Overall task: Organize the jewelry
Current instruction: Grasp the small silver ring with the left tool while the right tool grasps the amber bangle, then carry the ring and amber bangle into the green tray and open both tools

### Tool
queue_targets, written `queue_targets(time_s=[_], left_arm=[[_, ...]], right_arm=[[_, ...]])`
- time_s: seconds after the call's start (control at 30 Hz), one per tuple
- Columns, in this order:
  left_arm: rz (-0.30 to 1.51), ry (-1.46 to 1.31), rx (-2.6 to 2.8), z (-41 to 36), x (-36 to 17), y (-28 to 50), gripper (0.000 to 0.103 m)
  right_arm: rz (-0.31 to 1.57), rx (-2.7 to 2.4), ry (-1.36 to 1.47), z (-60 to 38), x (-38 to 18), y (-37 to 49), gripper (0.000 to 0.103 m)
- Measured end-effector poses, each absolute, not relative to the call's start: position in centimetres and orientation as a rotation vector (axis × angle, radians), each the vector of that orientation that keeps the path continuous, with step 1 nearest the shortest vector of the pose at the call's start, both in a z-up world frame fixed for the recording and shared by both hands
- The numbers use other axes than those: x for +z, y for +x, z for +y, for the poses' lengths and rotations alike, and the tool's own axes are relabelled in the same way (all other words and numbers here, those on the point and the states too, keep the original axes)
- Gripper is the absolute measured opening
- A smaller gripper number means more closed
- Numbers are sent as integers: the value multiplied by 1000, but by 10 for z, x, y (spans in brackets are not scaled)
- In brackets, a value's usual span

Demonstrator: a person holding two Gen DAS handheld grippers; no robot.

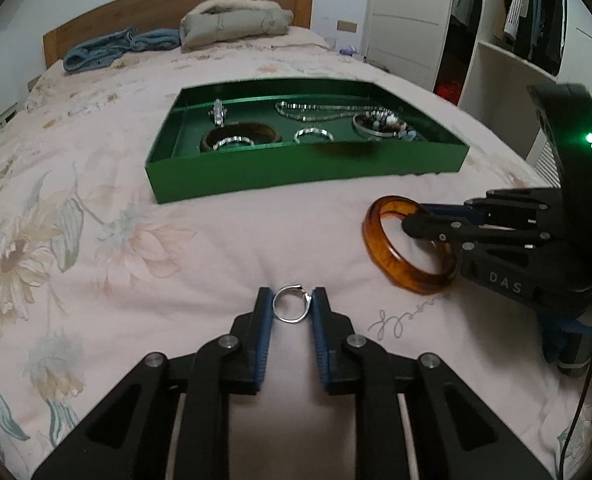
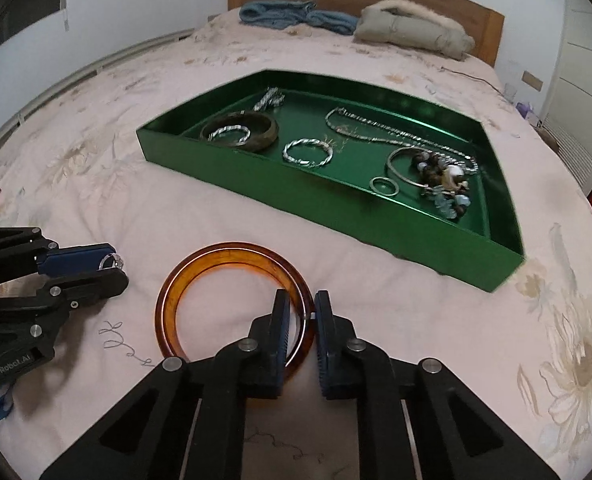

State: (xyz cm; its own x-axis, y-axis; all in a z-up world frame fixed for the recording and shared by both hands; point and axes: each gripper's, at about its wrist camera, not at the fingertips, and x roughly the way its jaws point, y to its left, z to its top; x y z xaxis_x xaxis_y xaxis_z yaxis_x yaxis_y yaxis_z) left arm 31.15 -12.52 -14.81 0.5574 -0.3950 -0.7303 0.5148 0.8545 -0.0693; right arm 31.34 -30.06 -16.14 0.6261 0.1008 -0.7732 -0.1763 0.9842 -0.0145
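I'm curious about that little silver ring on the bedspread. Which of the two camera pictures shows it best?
The left wrist view. There the silver ring lies in the middle, its whole hoop visible between the left gripper pads. In the right wrist view the silver ring is only a small glint at the far left, mostly hidden behind a blue pad.

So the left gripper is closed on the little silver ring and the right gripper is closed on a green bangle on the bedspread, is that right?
Not quite: the bangle is amber-orange, not green; green is the tray behind it, as the right wrist view shows. The rest holds: the left gripper is closed on the silver ring, and the right gripper is closed on the bangle's rim on the bedspread.
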Motion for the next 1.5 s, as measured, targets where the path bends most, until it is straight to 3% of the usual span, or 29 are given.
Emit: queue_targets(time_s=[0.23,0.5,0.87,1.13,1.3,1.37,1.4,1.5], left_arm=[[758,89,-546,-120,-113,316,18],[731,46,-481,-145,-70,389,18],[882,134,-368,-209,-117,491,18],[928,156,-321,-213,-137,512,19],[926,155,-321,-210,-133,510,20],[916,135,-338,-205,-128,506,20],[904,124,-345,-201,-120,501,20],[864,112,-352,-191,-99,484,24]], right_arm=[[788,111,-40,-323,-125,300,10],[699,-44,9,-358,-83,353,10],[851,-103,-3,-365,-129,443,10],[881,-110,-46,-364,-143,452,11],[887,-105,-21,-368,-141,447,24],[873,-103,-10,-372,-136,441,45],[857,-97,0,-374,-131,435,50],[820,-99,17,-378,-116,418,52]])
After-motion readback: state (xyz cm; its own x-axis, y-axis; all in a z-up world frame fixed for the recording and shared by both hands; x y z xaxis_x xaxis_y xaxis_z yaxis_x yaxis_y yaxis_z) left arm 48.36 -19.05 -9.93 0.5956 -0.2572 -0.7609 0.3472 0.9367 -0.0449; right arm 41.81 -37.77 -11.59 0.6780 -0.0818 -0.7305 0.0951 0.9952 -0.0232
